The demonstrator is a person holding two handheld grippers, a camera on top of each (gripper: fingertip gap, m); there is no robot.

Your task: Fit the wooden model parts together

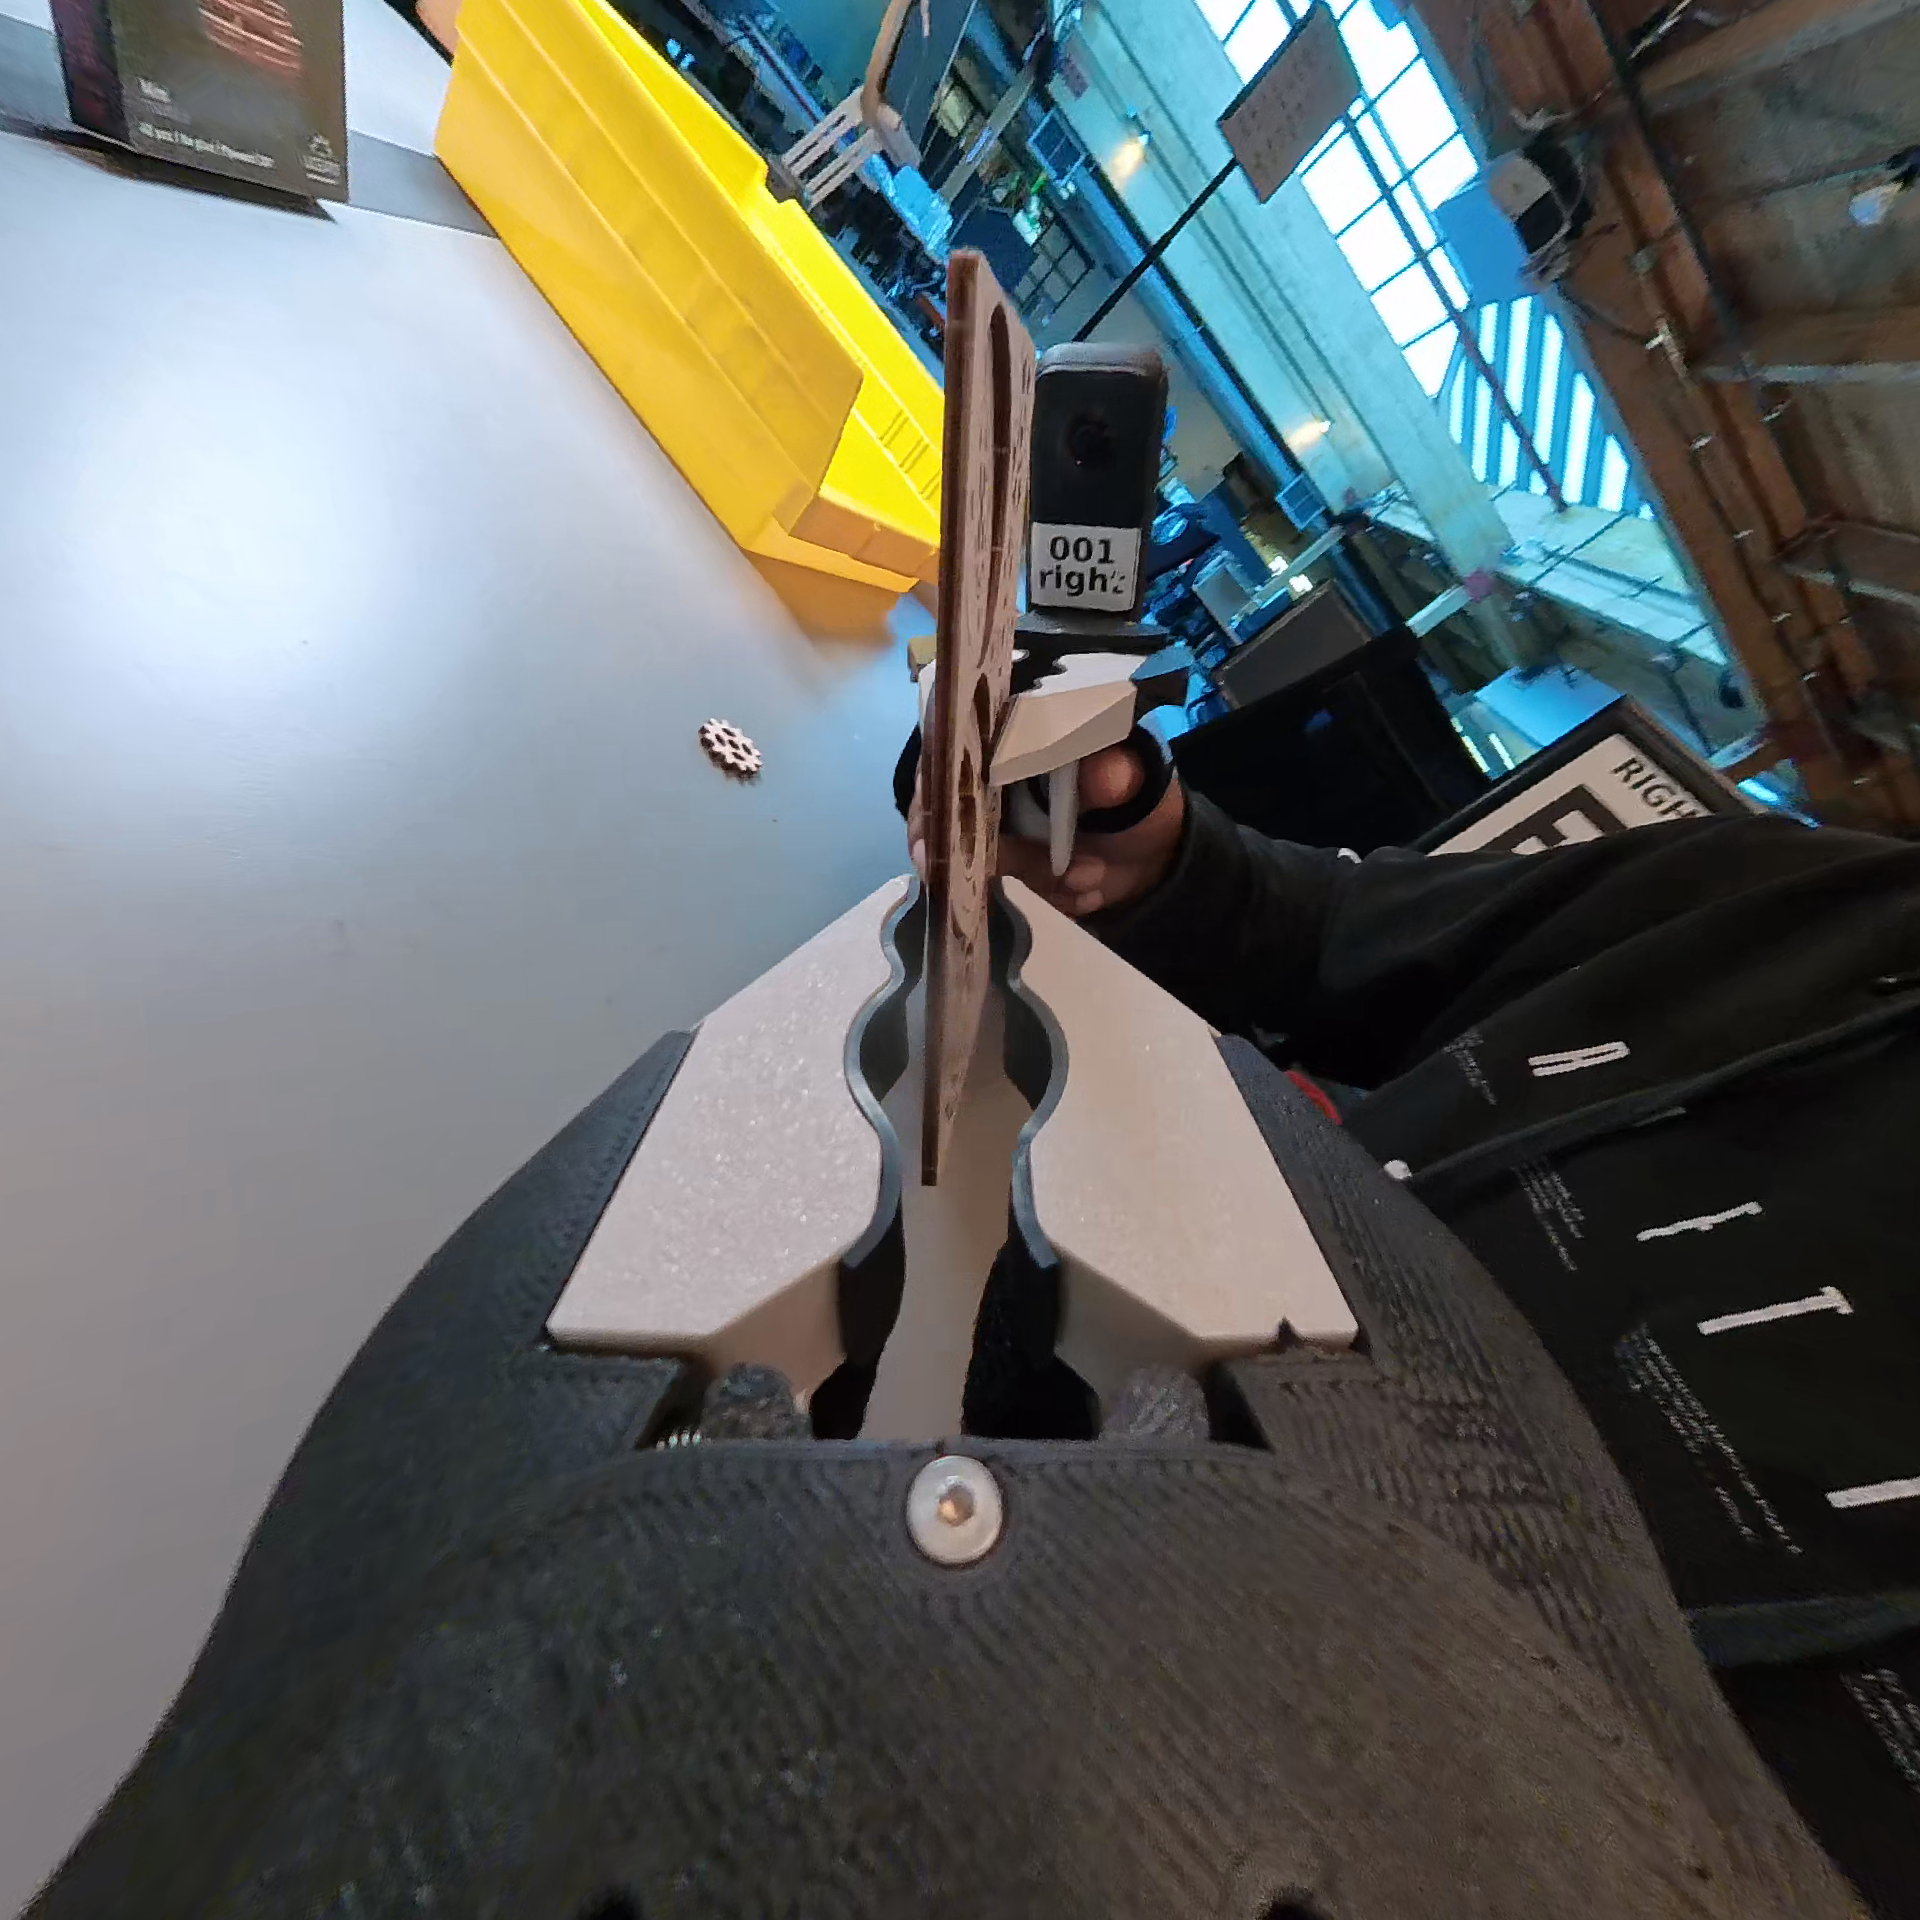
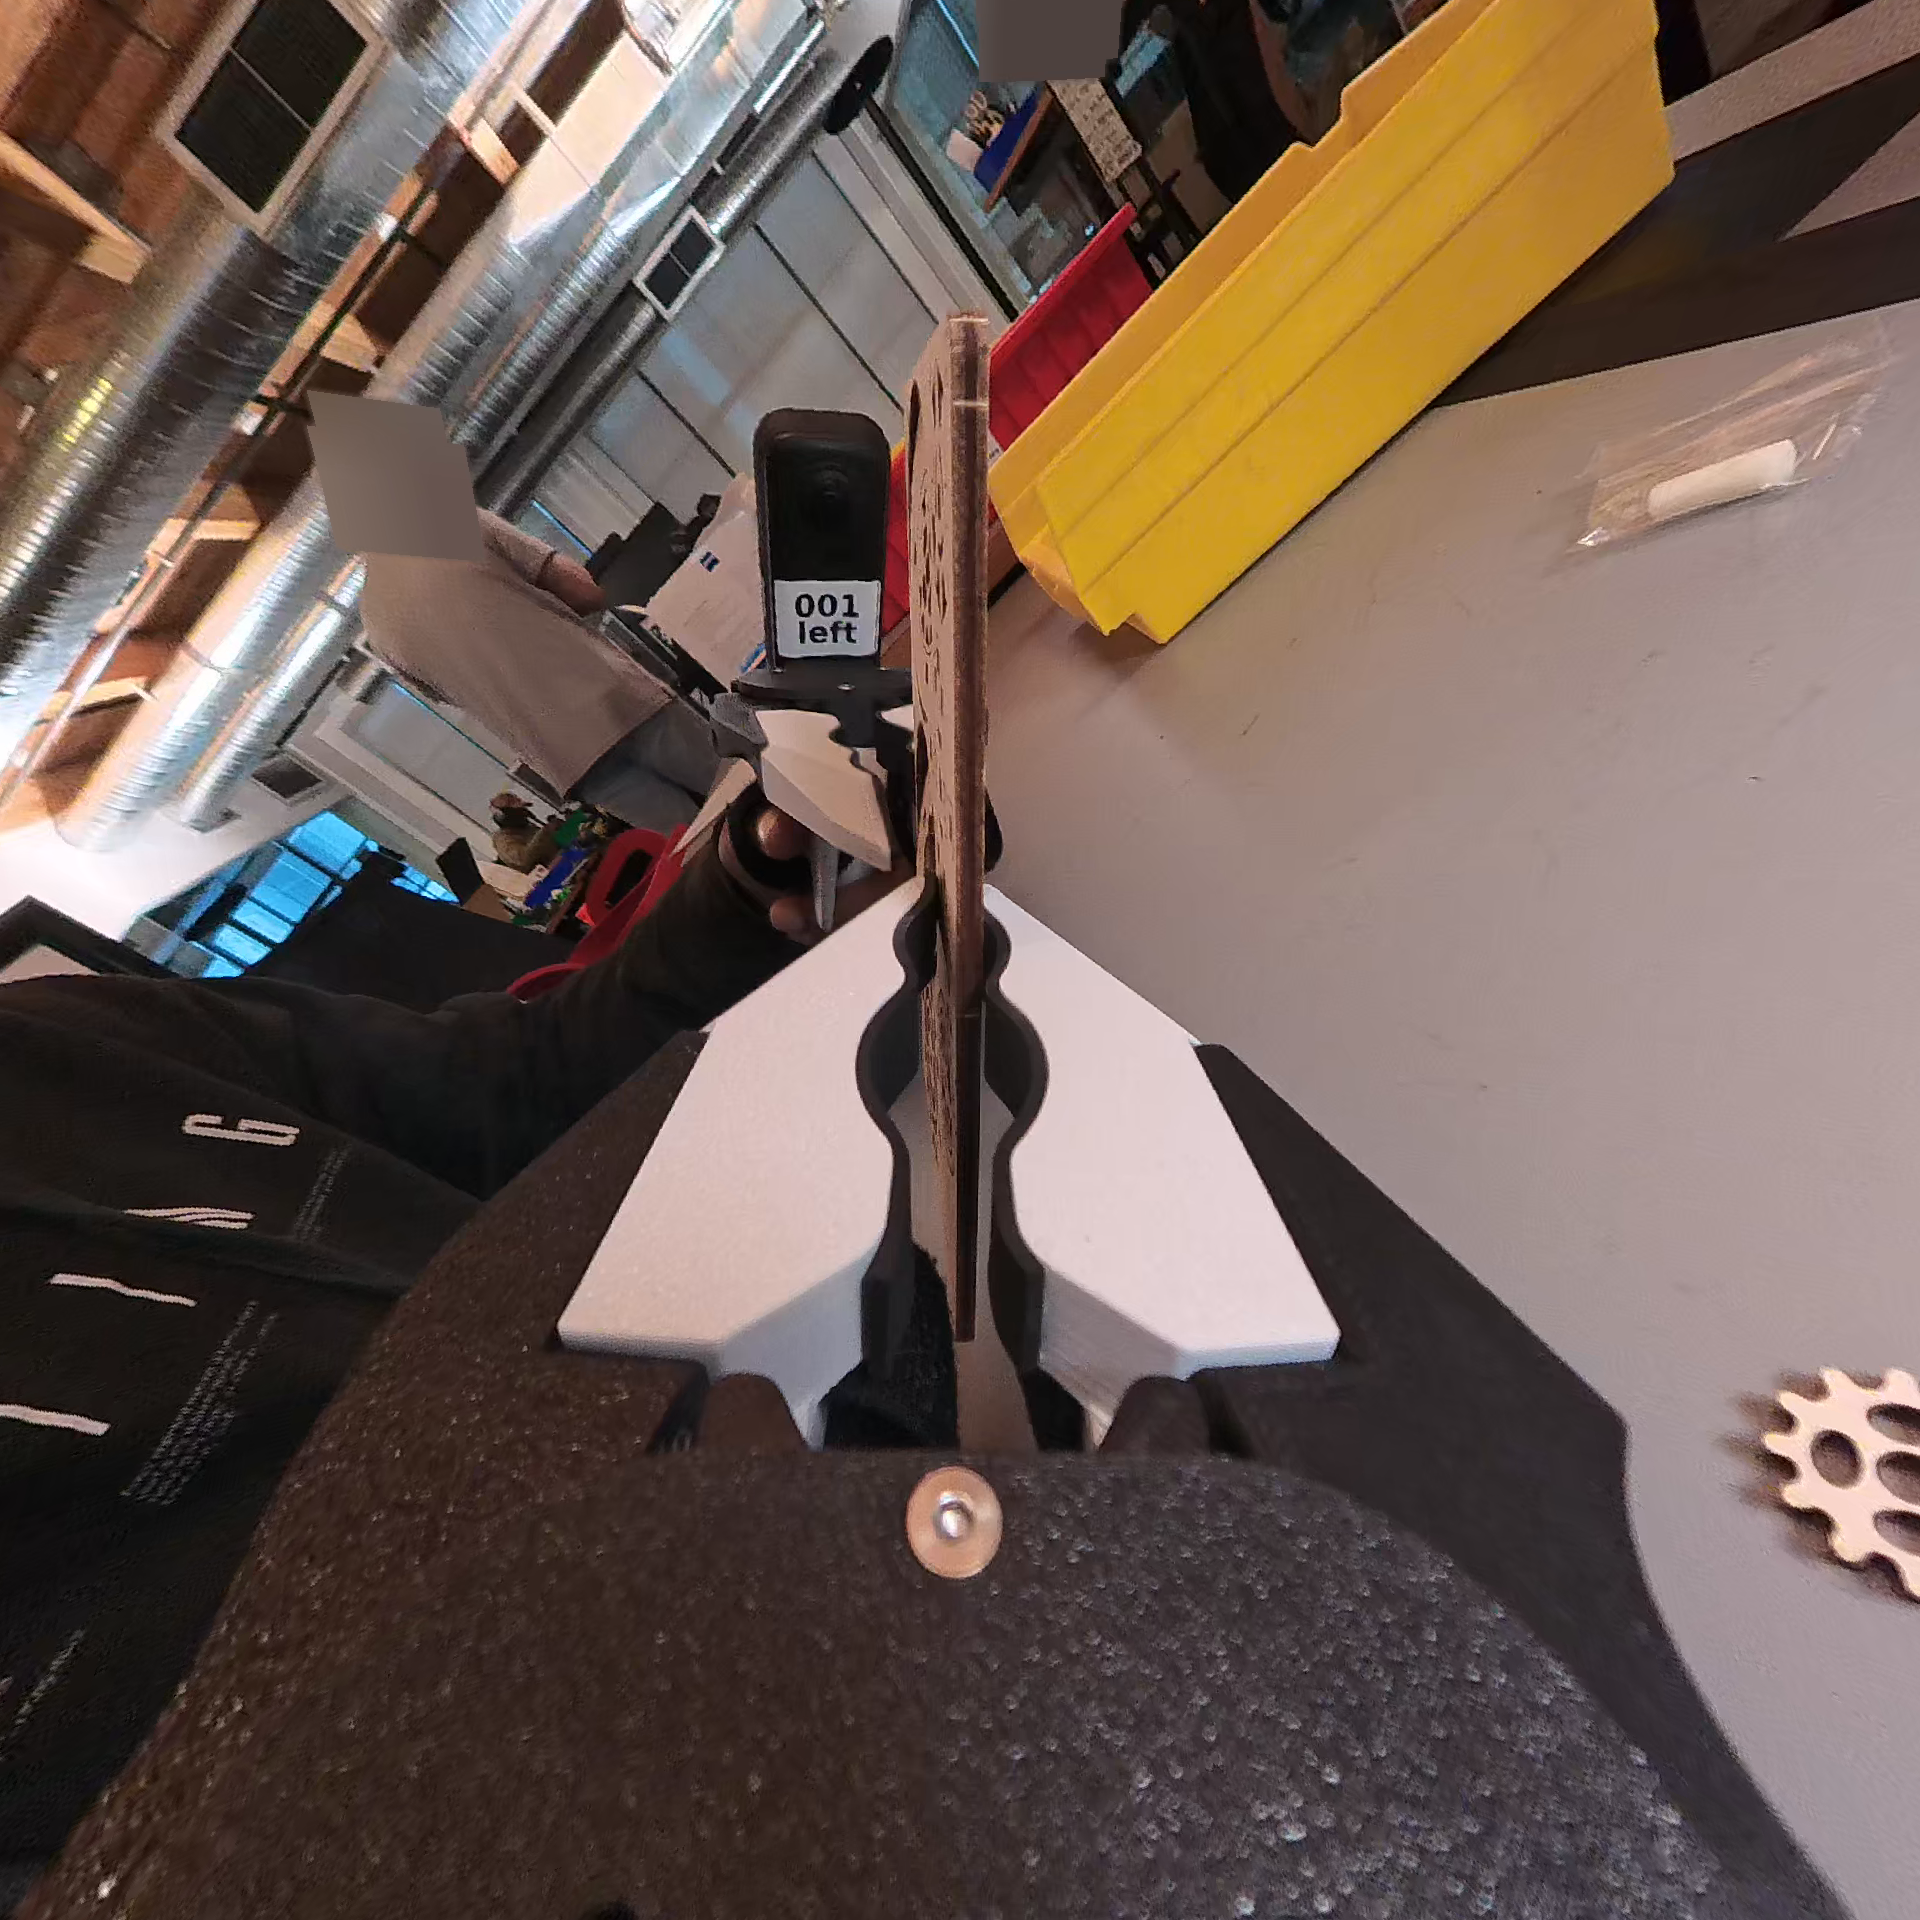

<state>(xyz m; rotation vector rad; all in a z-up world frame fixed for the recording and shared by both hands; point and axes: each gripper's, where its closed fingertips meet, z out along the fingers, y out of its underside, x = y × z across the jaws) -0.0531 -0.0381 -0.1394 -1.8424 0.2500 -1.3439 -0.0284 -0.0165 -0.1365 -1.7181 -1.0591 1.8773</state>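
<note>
A thin wooden panel (image 1: 977,520) with cut-out holes stands edge-on between my two grippers, above the grey table (image 1: 260,623). My left gripper (image 1: 958,894) is shut on its near end. The right gripper faces it from the far side, one white finger (image 1: 1070,717) showing beside the panel. In the right wrist view the same panel (image 2: 961,623) is clamped in my right gripper (image 2: 961,904), and a finger (image 2: 821,790) of the left gripper shows behind it. A small wooden gear (image 1: 729,748) lies loose on the table; it also shows in the right wrist view (image 2: 1849,1475).
A yellow bin (image 1: 665,260) stands at the table's far edge, also in the right wrist view (image 2: 1351,312) with a red bin (image 2: 1060,301) behind it. A clear bag with a white stick (image 2: 1725,478) lies on the table (image 2: 1455,935). A dark box (image 1: 208,94) stands at the far left.
</note>
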